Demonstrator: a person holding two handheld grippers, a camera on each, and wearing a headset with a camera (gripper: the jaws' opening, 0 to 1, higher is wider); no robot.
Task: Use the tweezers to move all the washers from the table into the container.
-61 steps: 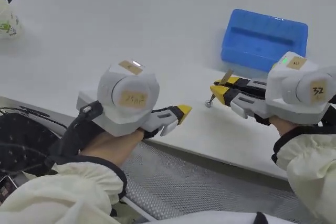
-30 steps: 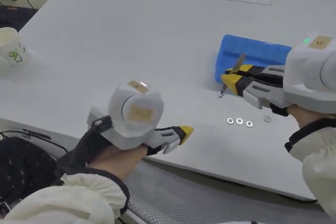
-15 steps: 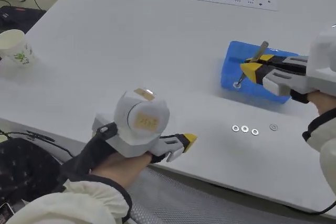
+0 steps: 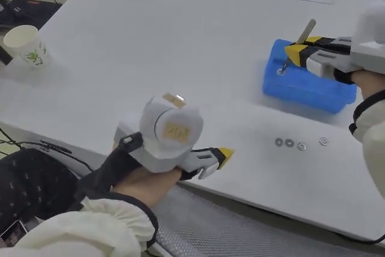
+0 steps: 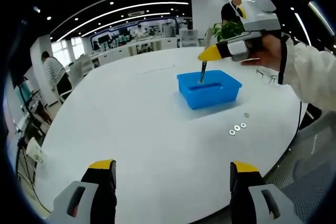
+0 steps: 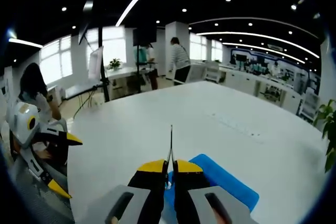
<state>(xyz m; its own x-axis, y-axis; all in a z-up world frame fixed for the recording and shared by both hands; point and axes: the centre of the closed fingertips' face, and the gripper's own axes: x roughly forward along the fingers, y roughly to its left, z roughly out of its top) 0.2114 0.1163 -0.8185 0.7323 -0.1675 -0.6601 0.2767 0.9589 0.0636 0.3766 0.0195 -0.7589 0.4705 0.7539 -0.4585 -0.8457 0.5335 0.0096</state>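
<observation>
Tweezers [image 4: 284, 64] are clamped in the right gripper's [image 4: 296, 53] jaws, tips held over the blue container [image 4: 307, 91]. Four washers [image 4: 289, 143] are seen on the desk [image 4: 150, 58] beside it. The left gripper's [image 4: 219, 156] jaws are spread apart.

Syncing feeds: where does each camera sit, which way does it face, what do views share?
Head view: headset, down at table, left gripper, right gripper, sleeves.
Left gripper view: on that gripper, facing container past open jaws; right gripper beyond.
Right gripper view: on that gripper, along shut jaws gripping tweezers above container.
Shared: container, all three; washers, head and left.
</observation>
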